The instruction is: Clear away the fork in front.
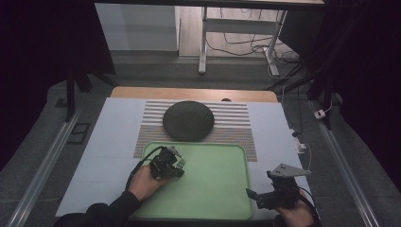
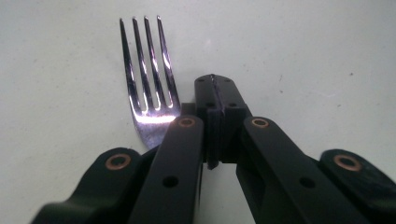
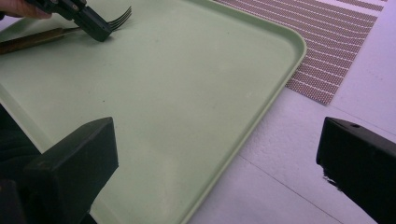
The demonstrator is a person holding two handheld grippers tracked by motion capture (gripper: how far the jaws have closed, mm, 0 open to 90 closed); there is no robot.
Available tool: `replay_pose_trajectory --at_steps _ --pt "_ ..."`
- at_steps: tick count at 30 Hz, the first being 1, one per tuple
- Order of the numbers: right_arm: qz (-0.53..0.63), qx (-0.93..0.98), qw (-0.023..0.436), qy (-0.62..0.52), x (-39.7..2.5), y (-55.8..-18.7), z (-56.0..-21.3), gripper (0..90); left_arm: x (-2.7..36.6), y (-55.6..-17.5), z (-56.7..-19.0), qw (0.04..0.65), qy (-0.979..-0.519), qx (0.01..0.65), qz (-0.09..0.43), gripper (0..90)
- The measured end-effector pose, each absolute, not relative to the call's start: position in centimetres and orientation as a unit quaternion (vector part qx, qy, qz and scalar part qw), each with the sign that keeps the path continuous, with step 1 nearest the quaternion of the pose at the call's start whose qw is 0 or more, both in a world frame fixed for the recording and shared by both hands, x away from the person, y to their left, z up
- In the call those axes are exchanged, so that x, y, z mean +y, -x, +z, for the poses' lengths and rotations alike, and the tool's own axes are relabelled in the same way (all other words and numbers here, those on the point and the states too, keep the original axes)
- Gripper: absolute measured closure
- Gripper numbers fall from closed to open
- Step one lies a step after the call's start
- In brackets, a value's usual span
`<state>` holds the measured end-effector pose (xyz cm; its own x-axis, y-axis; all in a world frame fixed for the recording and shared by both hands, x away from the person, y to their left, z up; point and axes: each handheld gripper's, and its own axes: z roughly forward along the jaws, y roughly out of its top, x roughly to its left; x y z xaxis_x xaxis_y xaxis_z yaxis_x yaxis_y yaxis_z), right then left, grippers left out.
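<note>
A metal fork (image 2: pixel 149 84) with a wooden handle (image 3: pixel 28 41) lies flat on the pale green tray (image 1: pixel 213 189), near its back left corner. My left gripper (image 1: pixel 177 163) rests there with its jaws shut tip to tip (image 2: pixel 214 93). The fork's tines (image 3: pixel 119 17) stick out just beside the tips, and its neck runs under the left jaw, so I see nothing pinched between the tips. My right gripper (image 1: pixel 257 190) hovers open at the tray's front right corner (image 3: pixel 215 140), holding nothing, pointed across the tray (image 3: pixel 187 93) toward the left gripper (image 3: pixel 95 28).
A dark round dish (image 1: pixel 188 120) sits upside down on a striped placemat (image 1: pixel 236 124) just behind the tray. A white sheet (image 1: pixel 108 142) covers the table around them. Cables and desk legs (image 1: pixel 203 42) stand on the floor beyond the far edge.
</note>
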<state>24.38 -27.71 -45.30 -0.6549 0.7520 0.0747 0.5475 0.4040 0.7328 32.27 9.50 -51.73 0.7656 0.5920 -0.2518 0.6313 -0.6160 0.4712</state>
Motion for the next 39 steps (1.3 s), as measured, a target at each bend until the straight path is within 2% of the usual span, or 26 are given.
replay_pose_trajectory --at_steps 12,21,36,37,39 --pt "0.379 0.826 0.131 -0.395 -27.8 -24.5 -45.3 0.0 12.0 -33.4 -51.6 0.264 -0.882 0.389 -0.01 88.7" --pt "0.38 0.825 0.126 -0.398 -27.8 -24.5 -45.3 0.0 14.6 -34.3 -51.6 0.255 -0.866 0.43 -0.011 88.7" --pt "0.38 0.824 0.123 -0.402 -27.9 -24.6 -45.4 0.0 16.8 -34.8 -51.6 0.25 -0.852 0.46 -0.01 88.6" --pt "0.38 0.824 0.123 -0.401 -27.9 -24.6 -45.4 0.0 16.9 -34.8 -51.6 0.252 -0.851 0.46 -0.012 88.2" --pt "0.38 0.824 0.123 -0.401 -27.8 -24.6 -45.4 0.0 16.9 -34.8 -51.6 0.256 -0.85 0.459 -0.015 82.0"
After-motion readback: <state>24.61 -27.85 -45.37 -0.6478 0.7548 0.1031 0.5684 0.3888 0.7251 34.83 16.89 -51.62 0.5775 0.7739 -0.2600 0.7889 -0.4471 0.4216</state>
